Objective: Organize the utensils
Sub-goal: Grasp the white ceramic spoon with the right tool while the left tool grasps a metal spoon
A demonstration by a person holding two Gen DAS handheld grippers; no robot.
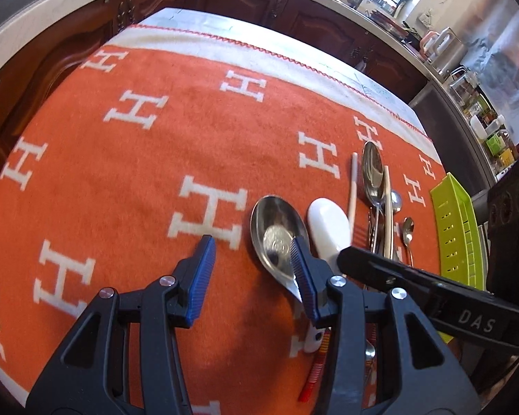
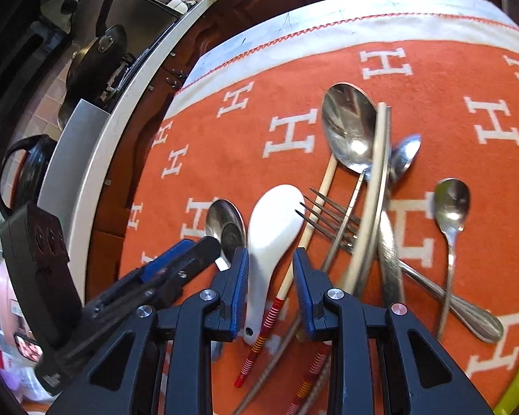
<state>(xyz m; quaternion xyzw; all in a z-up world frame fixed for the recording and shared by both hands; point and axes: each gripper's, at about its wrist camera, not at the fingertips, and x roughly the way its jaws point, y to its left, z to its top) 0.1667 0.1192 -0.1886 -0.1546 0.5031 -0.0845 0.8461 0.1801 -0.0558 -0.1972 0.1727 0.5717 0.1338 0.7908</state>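
Orange cloth; only right view shows fork

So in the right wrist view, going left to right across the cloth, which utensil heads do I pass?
Round steel ladle → white ceramic spoon → fork → large steel spoon → small teaspoon.

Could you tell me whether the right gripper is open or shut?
Open: the right gripper has a clear gap between its pads, straddling the white spoon's handle.
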